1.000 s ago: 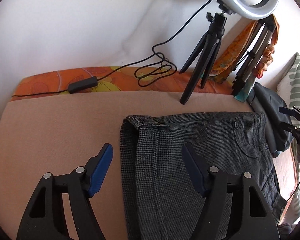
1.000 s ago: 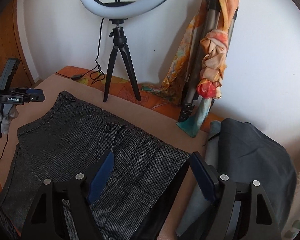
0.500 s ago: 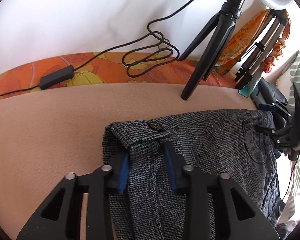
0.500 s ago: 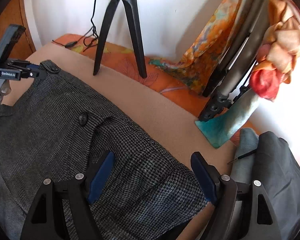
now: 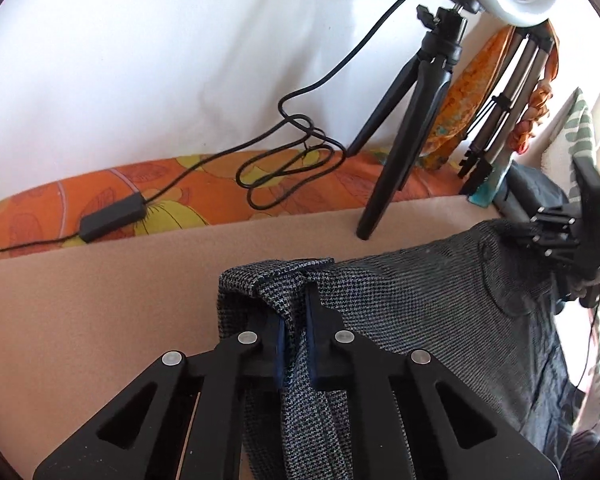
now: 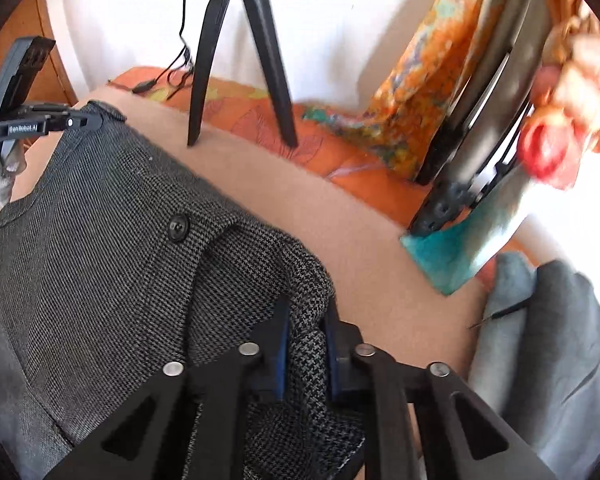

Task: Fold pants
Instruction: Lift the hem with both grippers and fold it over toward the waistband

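Grey houndstooth wool pants [image 5: 440, 300] lie spread over a matte peach blanket [image 5: 100, 300], filling the lower centre and right of the left wrist view. The left gripper [image 5: 296, 344], bottom centre, has its blue-padded jaws pinched tight on a bunched waistband corner. In the right wrist view, the right gripper [image 6: 306, 344] at bottom centre clamps a rolled ridge of the same coarse weave, below a round black button [image 6: 179, 227].
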{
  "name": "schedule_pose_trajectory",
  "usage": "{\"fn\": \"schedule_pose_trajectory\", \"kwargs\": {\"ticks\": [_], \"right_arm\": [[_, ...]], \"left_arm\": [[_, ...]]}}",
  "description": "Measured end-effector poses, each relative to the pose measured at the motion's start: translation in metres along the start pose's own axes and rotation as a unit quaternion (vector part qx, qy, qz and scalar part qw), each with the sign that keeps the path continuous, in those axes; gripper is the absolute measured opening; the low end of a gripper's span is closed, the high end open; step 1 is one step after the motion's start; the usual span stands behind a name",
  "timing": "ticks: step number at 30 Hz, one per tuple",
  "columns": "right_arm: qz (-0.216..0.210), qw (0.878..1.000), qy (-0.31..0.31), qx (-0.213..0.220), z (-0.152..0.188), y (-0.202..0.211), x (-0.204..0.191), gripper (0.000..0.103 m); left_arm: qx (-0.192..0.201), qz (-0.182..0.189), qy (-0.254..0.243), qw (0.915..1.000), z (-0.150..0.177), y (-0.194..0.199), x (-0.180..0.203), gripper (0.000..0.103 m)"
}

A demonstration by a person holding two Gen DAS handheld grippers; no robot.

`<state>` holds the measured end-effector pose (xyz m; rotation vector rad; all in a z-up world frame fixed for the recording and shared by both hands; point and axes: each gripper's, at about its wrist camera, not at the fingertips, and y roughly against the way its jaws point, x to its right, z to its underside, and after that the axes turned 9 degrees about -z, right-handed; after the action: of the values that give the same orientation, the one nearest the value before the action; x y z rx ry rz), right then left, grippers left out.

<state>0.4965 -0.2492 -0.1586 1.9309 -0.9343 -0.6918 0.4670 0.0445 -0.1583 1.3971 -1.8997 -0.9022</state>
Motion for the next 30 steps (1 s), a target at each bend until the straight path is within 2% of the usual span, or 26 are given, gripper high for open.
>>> {"fn": "schedule_pose_trajectory", "kwargs": {"ticks": [3,6,8,9,10,12,16,20,23,24,25,26,27,30], "right_arm": [[0.004,1.000,-0.006,-0.007,-0.005,-0.010,0.006,0.011],[0.016,0.999,0.009,-0.027,-0.005,-0.022,0.004,0.011],[0.011,1.000,0.003,-0.028,-0.006,-0.025,0.007,0.011],[0.007,1.000,0.000,-0.027,-0.006,-0.026,0.008,0.011],[0.004,1.000,-0.001,-0.026,-0.006,-0.025,0.010,0.011],[0.001,1.000,0.003,-0.027,-0.006,-0.026,0.011,0.011],[-0.001,0.999,0.005,-0.032,-0.007,-0.027,0.011,0.011],[-0.003,0.999,0.002,-0.035,-0.007,-0.027,0.012,0.012],[-0.007,0.999,0.000,-0.036,-0.010,-0.030,0.015,0.014],[-0.008,0.999,-0.001,-0.036,-0.010,-0.030,0.015,0.014],[-0.009,0.999,-0.002,-0.037,-0.010,-0.032,0.015,0.014],[-0.009,0.999,-0.002,-0.038,-0.010,-0.033,0.016,0.014],[-0.009,0.999,-0.003,-0.039,-0.011,-0.034,0.017,0.014],[-0.006,0.999,-0.007,-0.038,-0.011,-0.035,0.017,0.013]], "left_arm": [[-0.018,-0.016,-0.018,0.9996,-0.001,-0.013,0.005,0.007],[-0.029,-0.022,-0.045,0.9983,-0.001,-0.013,0.007,0.014],[-0.020,-0.020,-0.048,0.9984,-0.002,-0.005,0.003,0.022],[-0.014,-0.029,-0.051,0.9982,-0.003,-0.001,0.000,0.034],[-0.007,-0.040,-0.054,0.9977,-0.003,0.003,-0.003,0.051],[0.006,-0.053,-0.062,0.9967,-0.002,0.011,-0.009,0.056],[0.005,-0.042,-0.080,0.9959,-0.010,0.004,-0.013,0.061],[-0.025,-0.018,-0.081,0.9962,-0.016,-0.019,-0.016,0.061],[-0.026,0.001,-0.078,0.9966,-0.014,-0.025,-0.016,0.059],[-0.023,0.015,-0.076,0.9967,-0.012,-0.024,-0.016,0.044],[-0.022,0.025,-0.077,0.9965,-0.011,-0.025,-0.015,0.038],[-0.020,0.022,-0.079,0.9964,-0.009,-0.026,-0.013,0.037],[-0.021,0.024,-0.083,0.9960,-0.008,-0.026,-0.013,0.031],[-0.012,0.026,-0.080,0.9964,-0.007,-0.018,-0.014,0.026]]}}
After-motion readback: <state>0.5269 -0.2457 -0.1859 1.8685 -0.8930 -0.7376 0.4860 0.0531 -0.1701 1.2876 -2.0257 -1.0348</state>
